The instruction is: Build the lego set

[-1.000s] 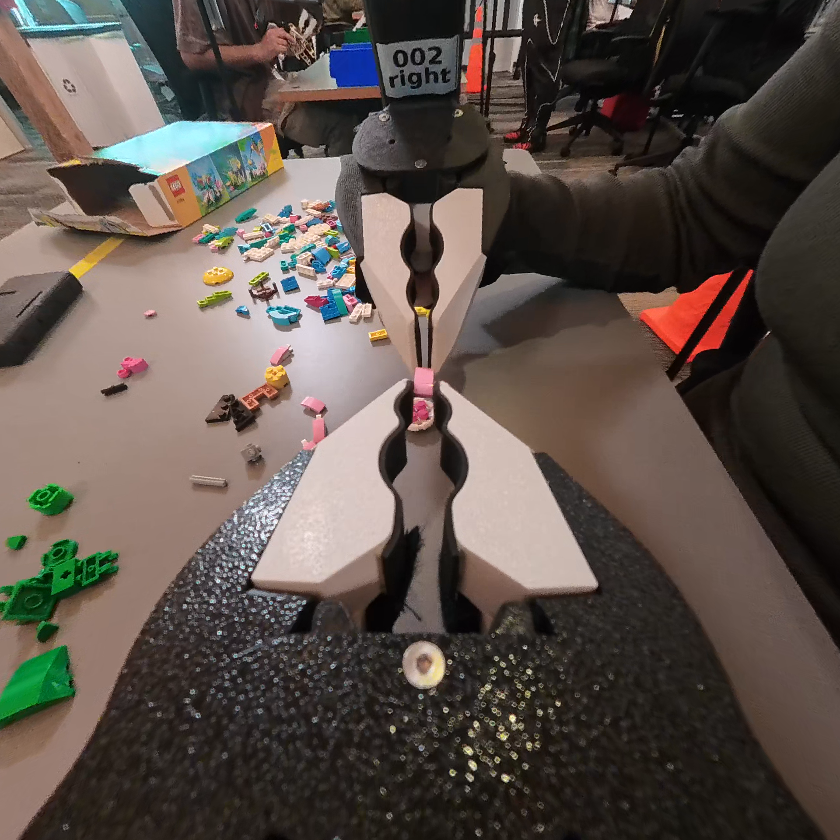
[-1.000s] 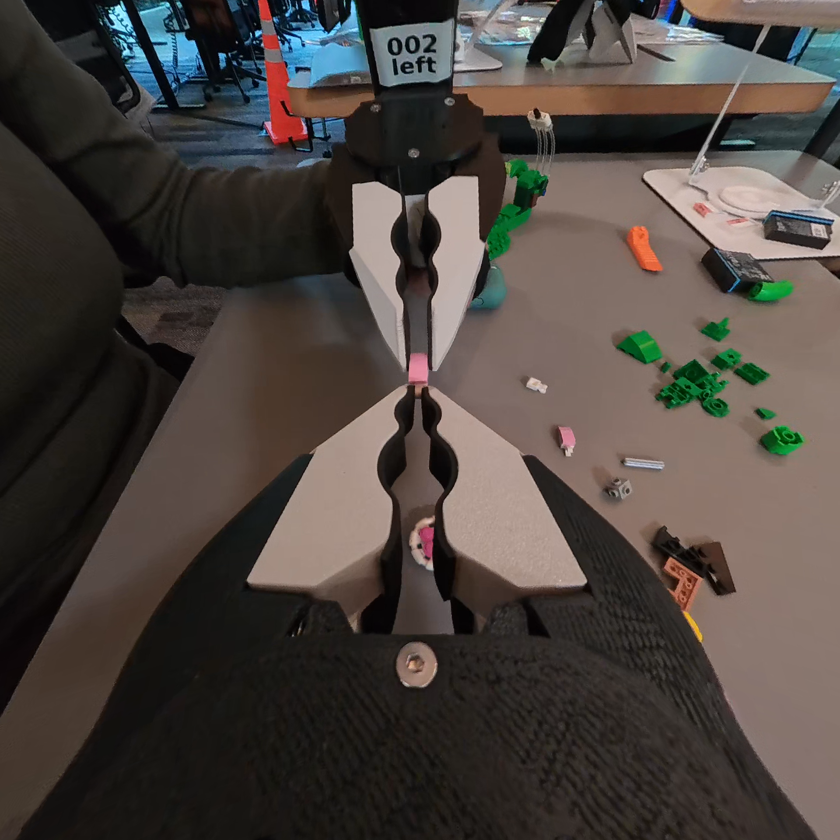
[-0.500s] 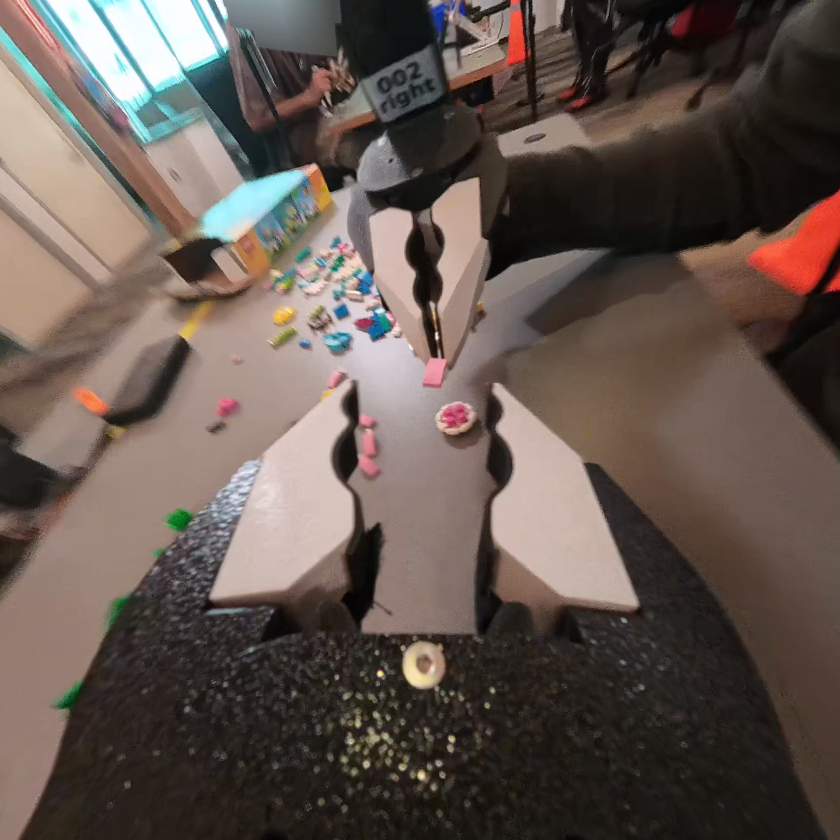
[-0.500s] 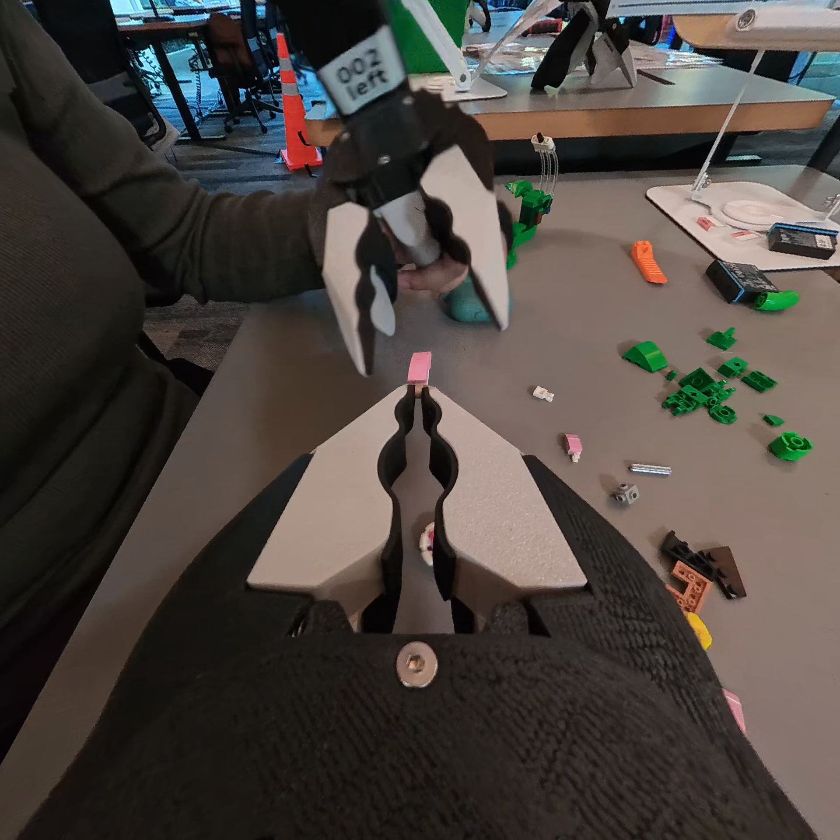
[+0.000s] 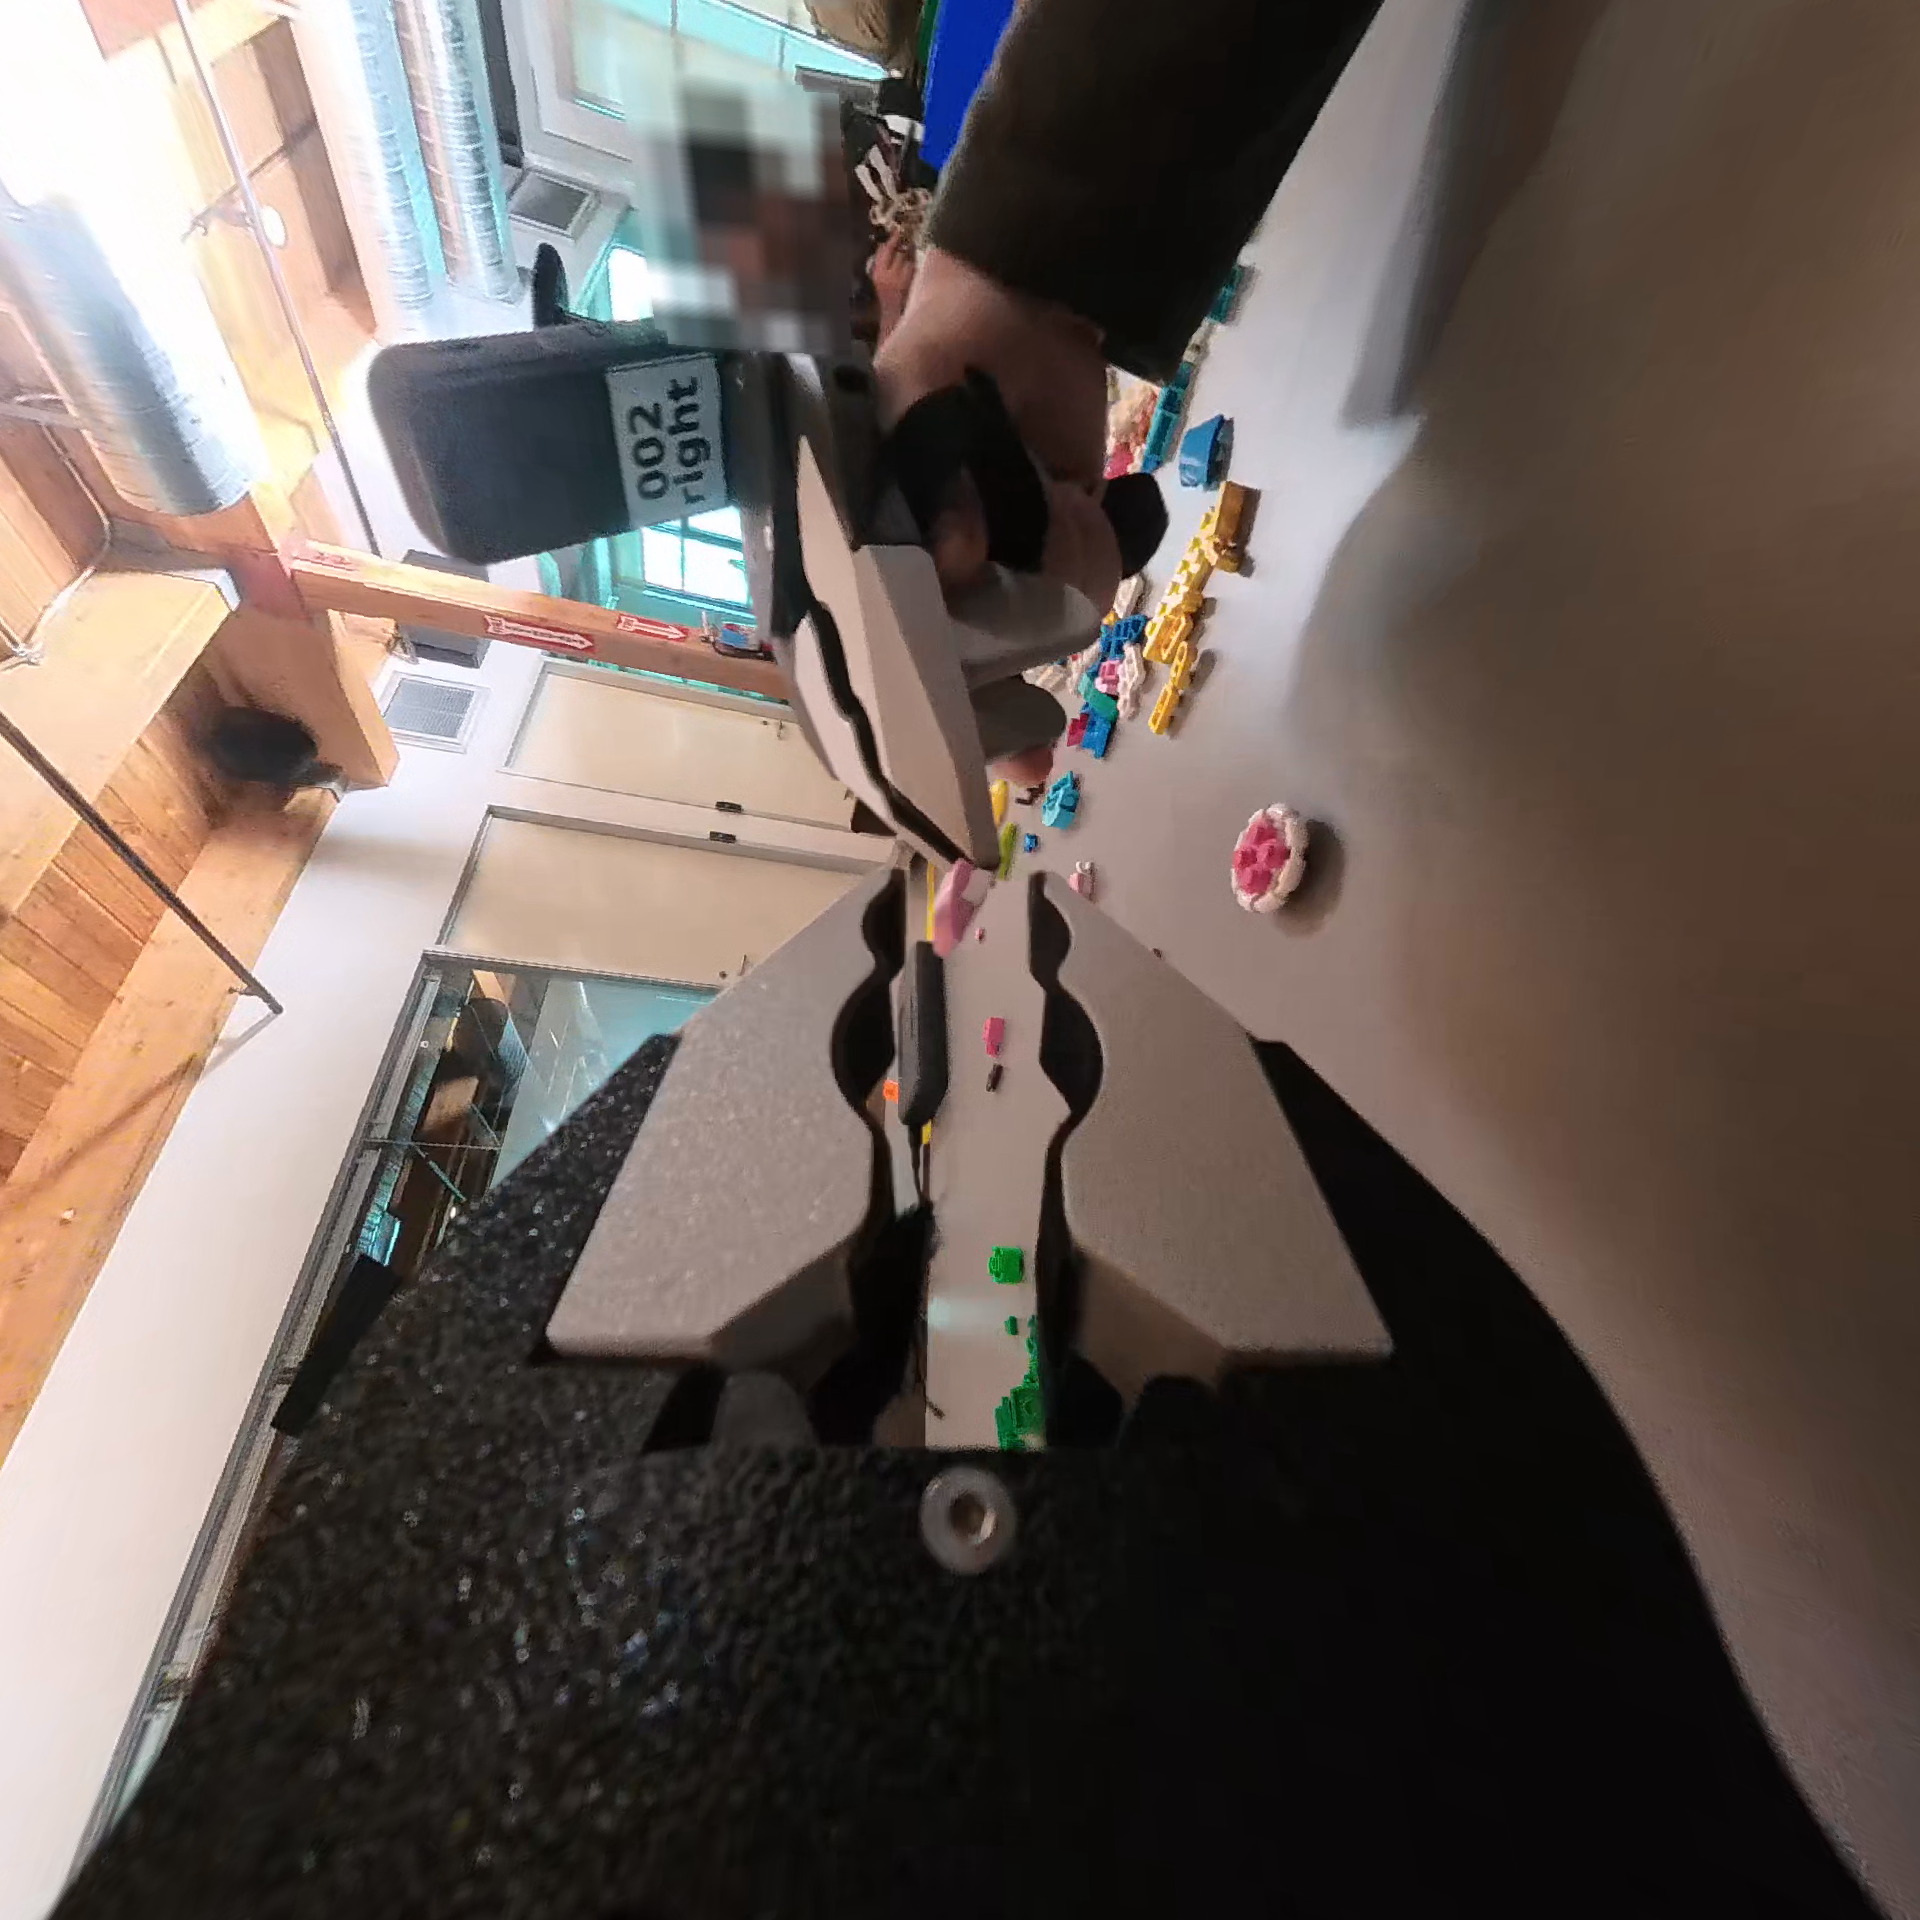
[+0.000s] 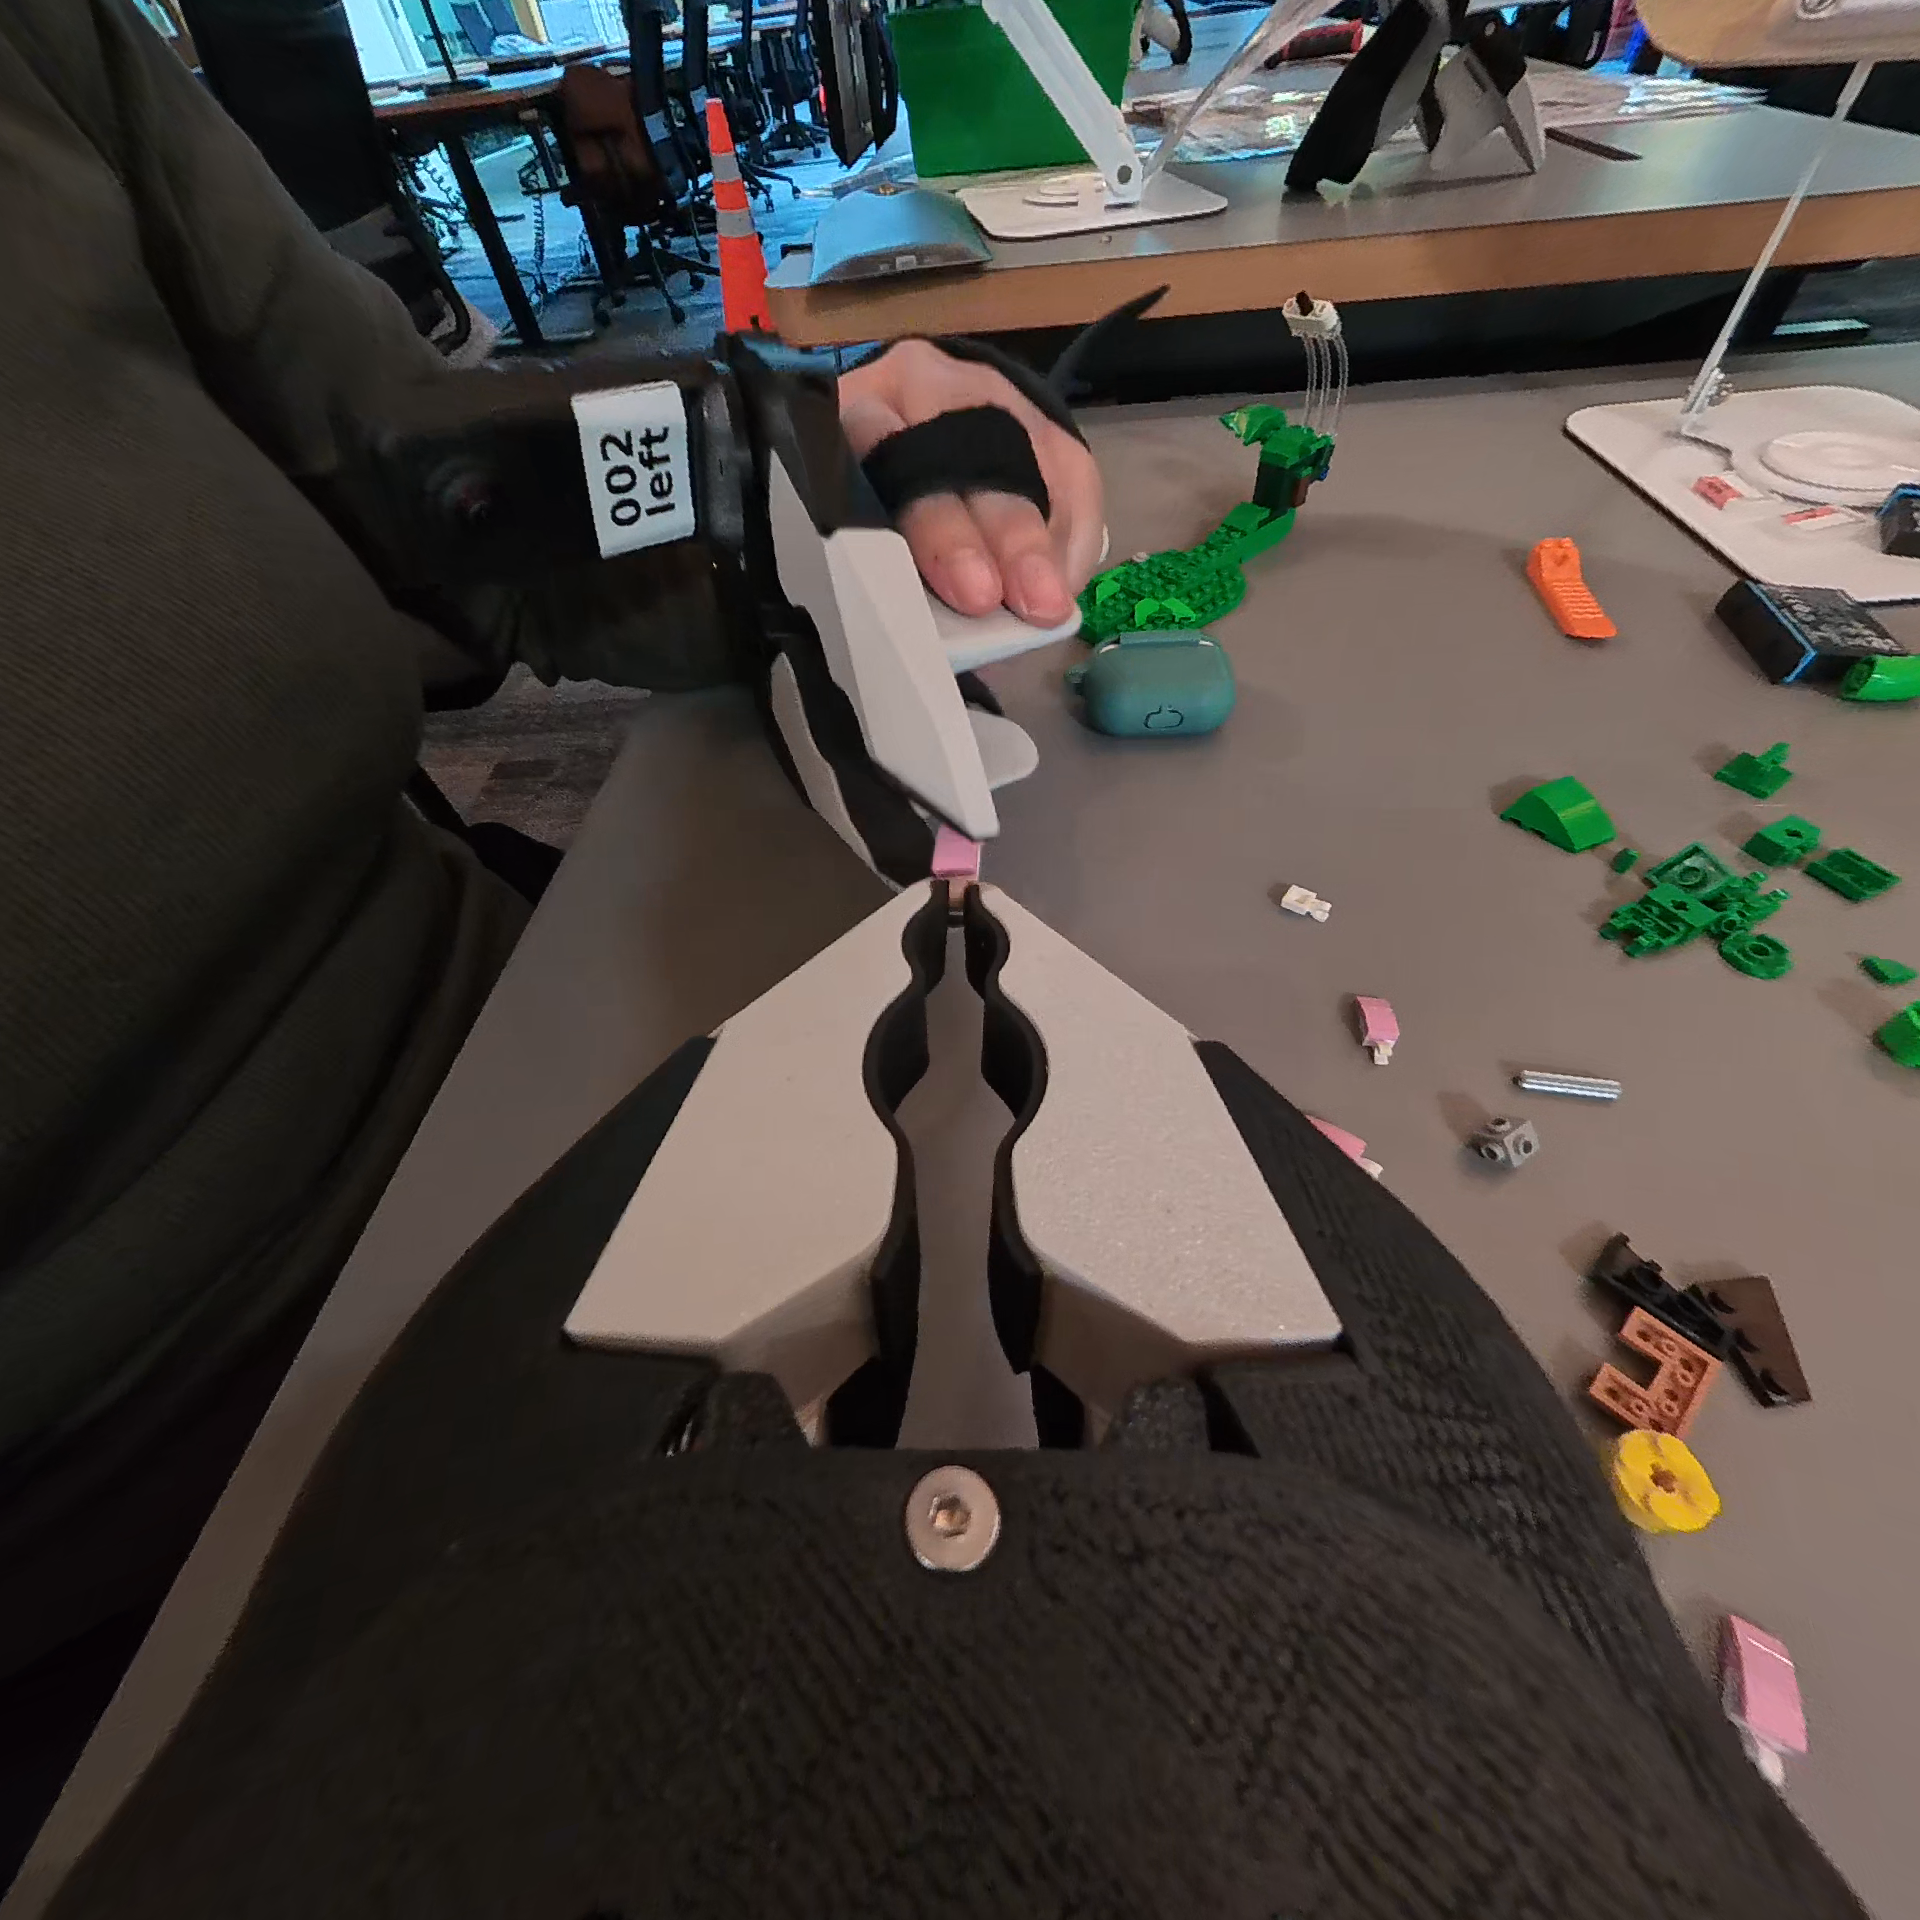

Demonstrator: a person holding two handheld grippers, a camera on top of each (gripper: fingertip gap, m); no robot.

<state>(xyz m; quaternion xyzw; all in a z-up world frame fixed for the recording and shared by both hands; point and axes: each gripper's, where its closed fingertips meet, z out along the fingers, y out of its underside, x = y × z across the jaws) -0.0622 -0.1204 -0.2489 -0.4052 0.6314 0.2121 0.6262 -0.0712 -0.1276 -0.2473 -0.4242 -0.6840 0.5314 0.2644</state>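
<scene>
My right gripper [image 6: 954, 896] is shut on a small pink brick [image 6: 954, 856] and holds it above the grey table [image 6: 1351, 748]. My left gripper [image 5: 966, 888] is rolled on its side and open, its two fingers straddling the same pink brick [image 5: 958, 906] without clearly touching it. In the right wrist view the left gripper [image 6: 940, 831] meets the brick from the far side. In the left wrist view the right gripper [image 5: 977, 854] comes in from above. A round white piece with a pink middle [image 5: 1268, 858] lies on the table beside them.
A green build [image 6: 1195, 561] and a teal case [image 6: 1153, 686] stand behind the grippers. Loose green pieces [image 6: 1694, 904], an orange separator [image 6: 1569, 587], pink [image 6: 1377, 1023], grey [image 6: 1503, 1143], brown [image 6: 1652, 1377] and yellow [image 6: 1662, 1481] pieces lie right. A coloured pile [image 5: 1164, 623] lies farther off. Both grippers' tips are close together, under 4 cm apart. Left tips and right tips are each some 20 cm from the teal case [image 6: 1153, 686].
My left gripper let go of the pink brick and opened wide, then rolled sideways and narrowed around the brick again. My right gripper kept hold of the brick, almost still.
</scene>
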